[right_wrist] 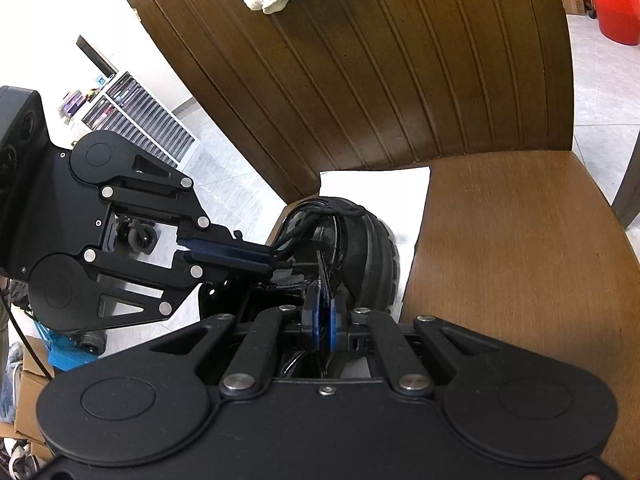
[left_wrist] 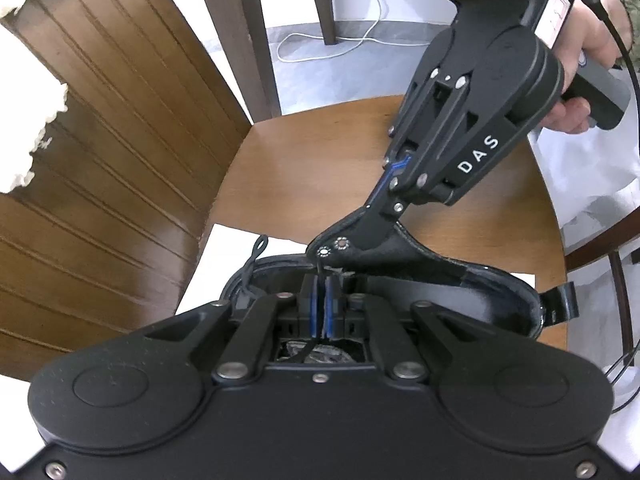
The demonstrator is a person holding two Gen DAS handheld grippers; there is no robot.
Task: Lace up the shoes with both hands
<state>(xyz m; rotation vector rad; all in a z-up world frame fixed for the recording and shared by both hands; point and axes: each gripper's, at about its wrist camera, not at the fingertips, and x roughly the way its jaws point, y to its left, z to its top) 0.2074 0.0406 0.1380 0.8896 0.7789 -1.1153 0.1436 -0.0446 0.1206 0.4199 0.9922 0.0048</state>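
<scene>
— Closed blue pads of the left gripper [left_wrist: 320, 292] are seen pinching a thin black lace [left_wrist: 319, 270] just under the eyelets [left_wrist: 332, 247].

— And the right gripper [left_wrist: 362, 236]?

— Shut on the eyelet flap (held up). The shoe [left_wrist: 500, 284] is laid on the chair seat [left_wrist: 320, 152], stretching rightward.

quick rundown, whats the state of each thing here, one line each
left gripper: shut on the lace
right gripper: shut on the eyelet flap
lace: thin black strand rising from the left gripper's fingertips to the eyelet
eyelet flap: lifted off the shoe, two metal eyelets showing
shoe: black, lying on the white paper, mouth open
white paper: flat on the chair seat
chair seat: wooden, holding paper and shoe
</scene>
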